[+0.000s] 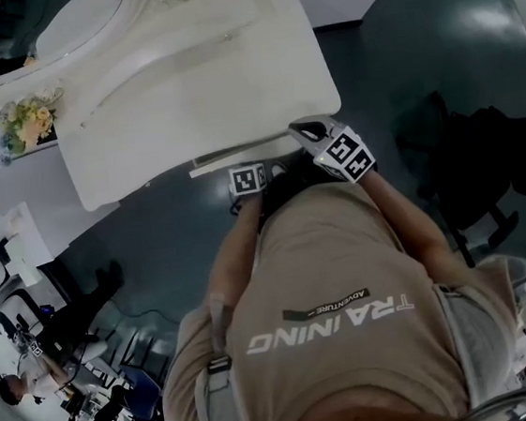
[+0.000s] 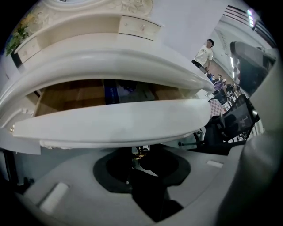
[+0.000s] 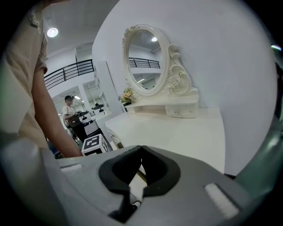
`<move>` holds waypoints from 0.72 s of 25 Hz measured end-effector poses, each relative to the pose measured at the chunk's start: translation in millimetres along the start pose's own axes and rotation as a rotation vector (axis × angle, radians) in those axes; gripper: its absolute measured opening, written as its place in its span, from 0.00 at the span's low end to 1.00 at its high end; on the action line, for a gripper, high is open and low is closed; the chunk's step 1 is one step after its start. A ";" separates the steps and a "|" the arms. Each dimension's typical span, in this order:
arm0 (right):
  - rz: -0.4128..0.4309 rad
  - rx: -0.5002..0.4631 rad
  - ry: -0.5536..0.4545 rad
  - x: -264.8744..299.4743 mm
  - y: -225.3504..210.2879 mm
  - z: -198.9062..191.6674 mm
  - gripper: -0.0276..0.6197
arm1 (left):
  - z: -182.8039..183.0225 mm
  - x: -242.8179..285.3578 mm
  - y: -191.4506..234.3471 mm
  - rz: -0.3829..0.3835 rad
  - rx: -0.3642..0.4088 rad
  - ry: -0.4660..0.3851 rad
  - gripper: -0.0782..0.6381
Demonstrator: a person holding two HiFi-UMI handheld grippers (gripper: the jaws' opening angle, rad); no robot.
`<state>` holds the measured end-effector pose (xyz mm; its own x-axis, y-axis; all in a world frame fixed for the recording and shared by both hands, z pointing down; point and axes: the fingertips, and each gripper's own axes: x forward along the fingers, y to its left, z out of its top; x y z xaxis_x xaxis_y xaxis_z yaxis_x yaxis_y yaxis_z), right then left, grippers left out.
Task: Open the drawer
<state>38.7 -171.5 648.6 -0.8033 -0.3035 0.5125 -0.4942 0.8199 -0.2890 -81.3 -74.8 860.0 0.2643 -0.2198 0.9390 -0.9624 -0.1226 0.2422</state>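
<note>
White and ornate, the surface (image 1: pixel 184 100) carries an oval mirror (image 3: pixel 143 59) against a pale wall. Just above the left tongs (image 2: pixel 137 158), the drawer (image 2: pixel 115 123) stands partway out, bare wood showing inside. These tongs are pinched together on its small brass handle (image 2: pixel 140 152). Beside them, the right tongs (image 3: pixel 141 151) hang over the surface's front edge, closed with nothing between.

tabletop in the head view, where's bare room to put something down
The tabletop is bare from its front edge back to the mirror, right side included. Crowded spots: the flowers at the far left, and the front edge, where the left gripper is shut on the knob of the open drawer and the right gripper hovers.
</note>
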 end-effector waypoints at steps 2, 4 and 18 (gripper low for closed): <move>-0.024 -0.006 0.014 0.3 12.8 0.5 0.05 | -5.3 -3.3 -1.7 -0.027 0.004 0.000 0.29; -0.045 -0.014 0.023 2.0 26.8 3.2 0.05 | -8.8 -3.9 6.1 -0.022 0.017 -0.005 0.29; -0.224 0.100 0.049 -8.2 99.8 -25.9 0.05 | -27.4 -20.3 14.4 -0.071 0.084 -0.068 0.29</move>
<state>4.6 -74.6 636.5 -0.6543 -0.4464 0.6104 -0.6903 0.6822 -0.2410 -102.3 -45.5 851.1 0.3384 -0.2726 0.9007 -0.9332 -0.2202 0.2840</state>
